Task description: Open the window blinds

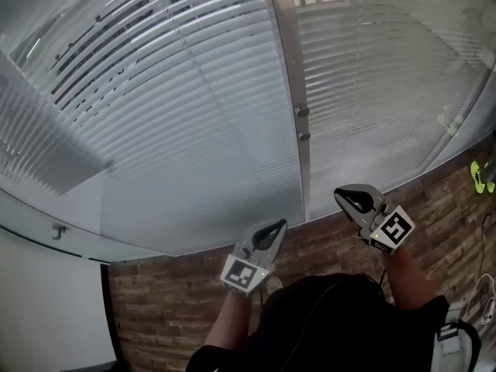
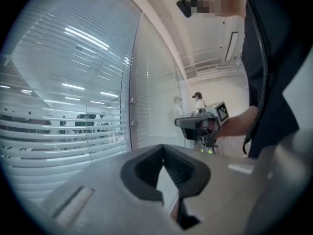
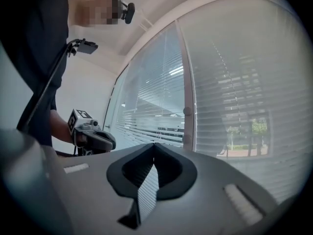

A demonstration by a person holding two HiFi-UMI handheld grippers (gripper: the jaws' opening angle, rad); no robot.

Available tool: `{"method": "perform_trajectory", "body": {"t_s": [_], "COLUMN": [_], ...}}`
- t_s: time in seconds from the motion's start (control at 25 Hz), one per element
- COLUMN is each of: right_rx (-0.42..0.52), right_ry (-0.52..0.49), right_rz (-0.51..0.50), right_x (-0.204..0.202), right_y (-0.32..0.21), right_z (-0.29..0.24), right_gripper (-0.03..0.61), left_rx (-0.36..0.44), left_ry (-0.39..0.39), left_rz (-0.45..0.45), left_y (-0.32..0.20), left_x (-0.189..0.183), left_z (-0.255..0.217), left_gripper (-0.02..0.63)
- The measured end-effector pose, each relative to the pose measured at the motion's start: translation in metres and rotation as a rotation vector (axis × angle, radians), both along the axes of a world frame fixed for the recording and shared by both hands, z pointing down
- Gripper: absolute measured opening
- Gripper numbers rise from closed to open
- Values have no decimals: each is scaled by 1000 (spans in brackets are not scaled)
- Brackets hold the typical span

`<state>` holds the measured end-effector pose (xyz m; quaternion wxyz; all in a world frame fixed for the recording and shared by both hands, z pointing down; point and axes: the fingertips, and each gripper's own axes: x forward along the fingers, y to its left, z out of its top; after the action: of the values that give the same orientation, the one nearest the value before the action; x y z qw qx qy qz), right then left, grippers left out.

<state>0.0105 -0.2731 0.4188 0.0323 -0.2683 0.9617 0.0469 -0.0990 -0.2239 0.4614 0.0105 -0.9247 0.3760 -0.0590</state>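
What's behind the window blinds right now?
Through gaps in the window blinds: ceiling lights left of the frame post, trees right of it. The blinds cover everything else.

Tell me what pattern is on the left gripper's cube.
Black-and-white square markers on the white cube; the head view shows it best.
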Motion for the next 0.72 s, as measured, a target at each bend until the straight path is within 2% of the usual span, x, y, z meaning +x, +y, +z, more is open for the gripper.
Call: {"method": "perform_trajectory", "body": {"t_s": [0.12, 0.32, 0.72], "right_rx": [-59, -102, -124], "right_ry": [-58, -57, -125], "right_rz": [-43, -67, -113], "right_x": [5, 10, 16], "right_y": [17, 28, 30], "right_z": [20, 27, 10], "right_gripper": [6, 6, 6], "left_rx": [-3, -21, -15], "left_ry": [8, 16, 4], "left_rz": [4, 10, 31], "left_y": [1, 0, -2], "left_x": [3, 9, 21], "left_z": [7, 2, -9], "left_gripper": [5, 5, 5]}}
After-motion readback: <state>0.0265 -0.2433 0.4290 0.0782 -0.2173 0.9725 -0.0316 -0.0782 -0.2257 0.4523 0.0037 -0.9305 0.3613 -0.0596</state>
